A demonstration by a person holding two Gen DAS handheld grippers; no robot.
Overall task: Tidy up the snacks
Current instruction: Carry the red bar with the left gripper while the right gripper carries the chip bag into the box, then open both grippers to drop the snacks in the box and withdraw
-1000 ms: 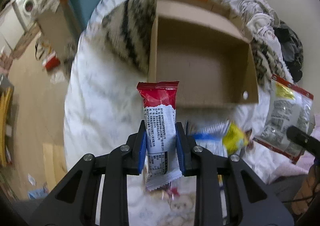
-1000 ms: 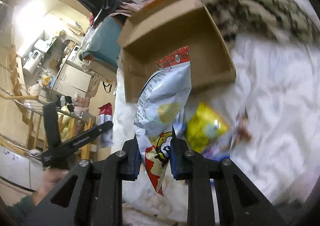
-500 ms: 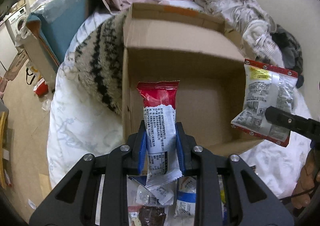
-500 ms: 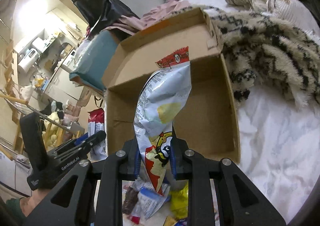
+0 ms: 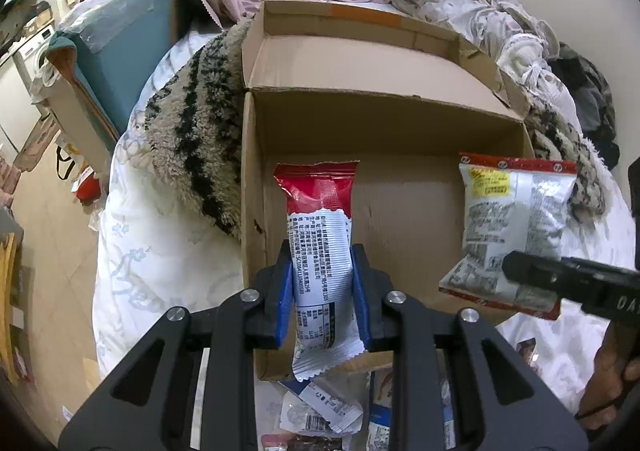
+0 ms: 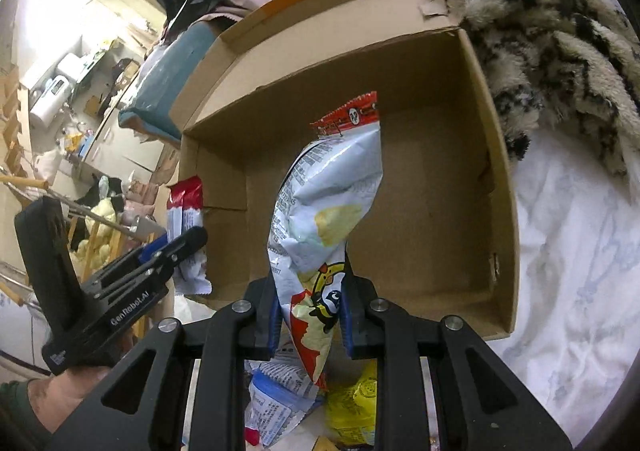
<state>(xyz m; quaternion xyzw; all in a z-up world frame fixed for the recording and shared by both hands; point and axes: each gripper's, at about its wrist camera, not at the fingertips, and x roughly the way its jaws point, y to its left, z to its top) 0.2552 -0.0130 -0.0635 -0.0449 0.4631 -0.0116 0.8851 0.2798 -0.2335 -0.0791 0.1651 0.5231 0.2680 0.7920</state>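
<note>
Cardboard box (image 5: 400,155): open-topped, flaps folded back, lying on the bed (image 5: 160,251) against a striped fleece blanket (image 5: 192,139); its floor shows bare, which suits it as the likely collecting place for the snacks. Left gripper (image 5: 322,291): jaws closed on a red-and-white snack bar (image 5: 320,235), pinched across its lower half so the red end stands upright above the jaws and the crimped tail hangs below; held over the near wall of the box toward its left side, apparently for a drop inside. Right gripper (image 6: 308,299): jaws closed on a chip bag (image 6: 328,211), gripped at its lower printed end, the puffed body and red top seal rising clear of the jaws; it hangs above the box opening, near the middle of the near wall. Both packets are held by one end, probably so that opening the jaws lets them fall straight in. In the left view the chip bag appears over the box's right near corner; in the right view the snack bar appears at the box's left wall. Loose snack packets (image 6: 288,391): a pile, including a yellow one, on the bed just short of the box's near wall, below both grippers, not yet sorted.
</note>
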